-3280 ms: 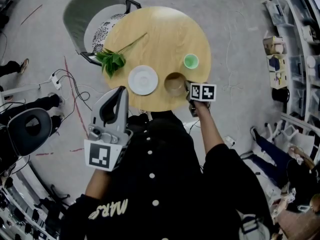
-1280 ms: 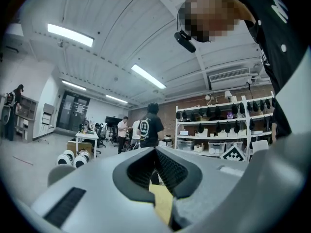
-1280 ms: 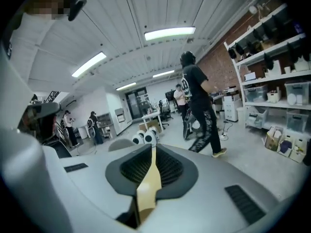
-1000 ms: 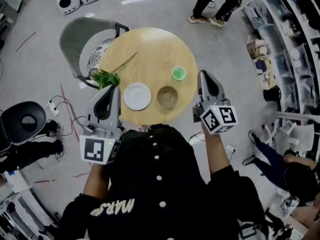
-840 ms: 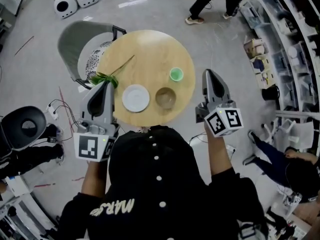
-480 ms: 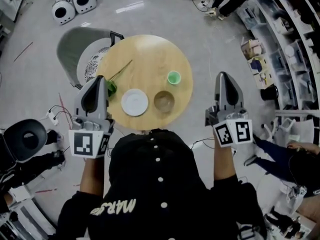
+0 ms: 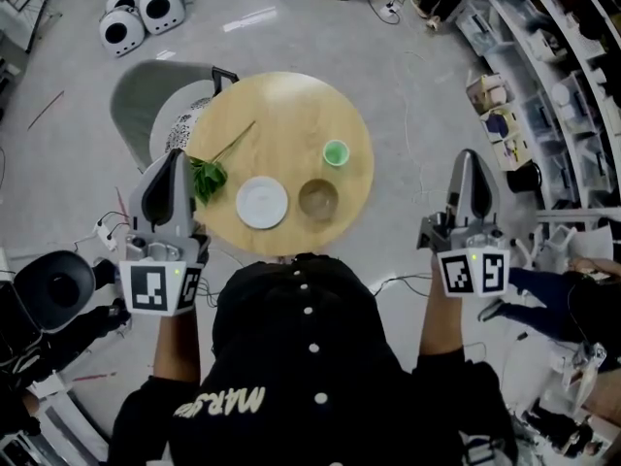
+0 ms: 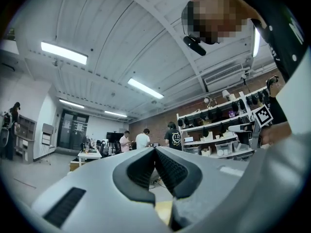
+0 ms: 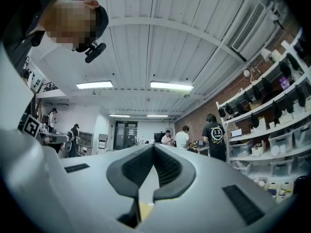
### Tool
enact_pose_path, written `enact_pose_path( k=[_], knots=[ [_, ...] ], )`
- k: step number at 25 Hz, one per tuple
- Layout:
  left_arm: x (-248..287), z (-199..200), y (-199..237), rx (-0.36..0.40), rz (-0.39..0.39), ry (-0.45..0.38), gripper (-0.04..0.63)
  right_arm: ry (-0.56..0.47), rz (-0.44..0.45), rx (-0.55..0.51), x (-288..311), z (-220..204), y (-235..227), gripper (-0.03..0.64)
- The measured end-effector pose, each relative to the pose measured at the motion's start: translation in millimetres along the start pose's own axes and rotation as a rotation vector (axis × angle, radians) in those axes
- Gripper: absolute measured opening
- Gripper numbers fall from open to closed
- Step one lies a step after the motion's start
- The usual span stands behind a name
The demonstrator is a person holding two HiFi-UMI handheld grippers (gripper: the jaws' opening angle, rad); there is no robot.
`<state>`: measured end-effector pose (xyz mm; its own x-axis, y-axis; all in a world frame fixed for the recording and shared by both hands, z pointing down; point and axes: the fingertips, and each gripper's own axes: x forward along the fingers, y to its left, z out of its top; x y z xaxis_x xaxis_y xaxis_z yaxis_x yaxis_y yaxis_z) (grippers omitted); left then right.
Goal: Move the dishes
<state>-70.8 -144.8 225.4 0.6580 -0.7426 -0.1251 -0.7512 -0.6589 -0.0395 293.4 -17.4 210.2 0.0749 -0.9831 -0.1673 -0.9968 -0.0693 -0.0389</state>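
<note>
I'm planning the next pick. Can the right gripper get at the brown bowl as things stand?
Probably yes: the right gripper is held right of the table, nothing stands between it and the brown bowl near the edge, but its jaws are together.

Your ceiling strip lights point(image 9: 171, 86) glare near twelve o'clock; both gripper views bend heavily at the edges, with dark corners.

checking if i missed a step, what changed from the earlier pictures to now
The right gripper drew back from the bowl's edge and swung out to the right, clear of the table. The left gripper swung out to the left. Both have their jaws together on nothing. The plate, bowl, cup and sprig lie as before.
</note>
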Motion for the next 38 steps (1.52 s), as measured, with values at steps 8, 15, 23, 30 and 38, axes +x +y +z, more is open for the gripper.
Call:
enact_pose_path(
  k=[8,15,23,30,38],
  knots=[
    [-9.0,0.2,9.0,0.015,0.025,0.006,0.003,0.043,-0.003,-0.024,-11.0,-16.0,1.5,-0.003],
    [-8.0,-5.5,8.8,-0.022,0.03,0.003,0.003,0.074,-0.011,0.004,-10.4,-22.3,2.1,-0.003],
    [-5.3,-8.8,8.3,-0.028,0.007,-0.013,0.003,0.098,-0.008,-0.012,-1.4,-34.8,11.3,-0.003],
    [-6.7,-8.8,5.5,-0.023,0.013,-0.002,0.003,0.106,-0.002,-0.008,-1.8,-36.3,12.2,-0.003],
    [-4.5,-8.3,4.8,-0.025,0.01,-0.005,0.003,0.106,-0.001,-0.024,1.3,-36.1,12.4,-0.003]
  ],
)
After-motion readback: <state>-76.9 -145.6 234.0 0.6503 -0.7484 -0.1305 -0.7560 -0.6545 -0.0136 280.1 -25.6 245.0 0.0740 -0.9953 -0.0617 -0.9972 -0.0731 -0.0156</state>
